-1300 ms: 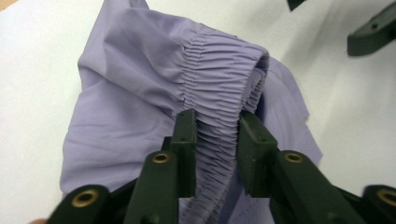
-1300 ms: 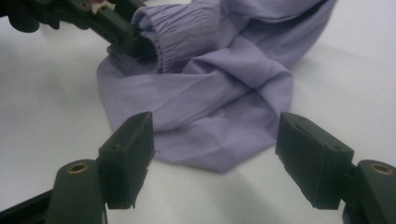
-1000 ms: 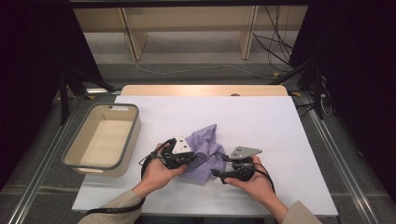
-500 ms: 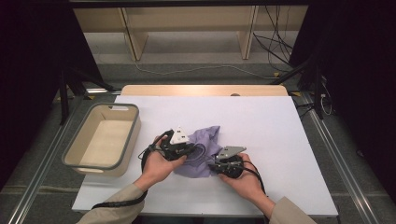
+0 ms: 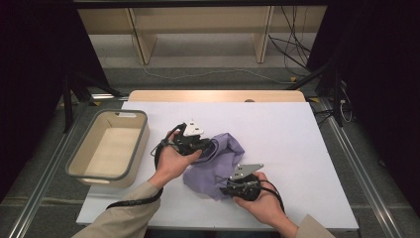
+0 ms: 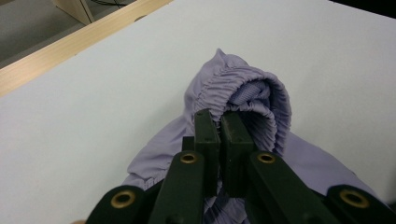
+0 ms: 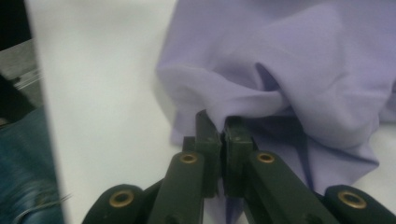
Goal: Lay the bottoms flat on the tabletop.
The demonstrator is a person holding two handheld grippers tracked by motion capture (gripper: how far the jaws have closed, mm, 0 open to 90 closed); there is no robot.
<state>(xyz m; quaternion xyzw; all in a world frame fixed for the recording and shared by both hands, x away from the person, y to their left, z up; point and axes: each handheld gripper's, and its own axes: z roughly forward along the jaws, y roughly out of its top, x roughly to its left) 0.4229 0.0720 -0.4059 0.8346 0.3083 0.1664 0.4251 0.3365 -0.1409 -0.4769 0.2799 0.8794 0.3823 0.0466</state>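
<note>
on white table point(image 5: 297, 129), left gripper point(image 6: 219, 122) and right gripper point(image 7: 220, 126) jaws each clamp purple garment point(image 5: 218, 163).

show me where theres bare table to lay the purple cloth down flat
The widest free patch is the white table right of the purple cloth, out to the far and right edges. A narrower strip runs along the far edge, behind the bin. It is crowded in the near middle: the left gripper and right gripper both pinch the cloth there, with the bin at the left edge.
</note>
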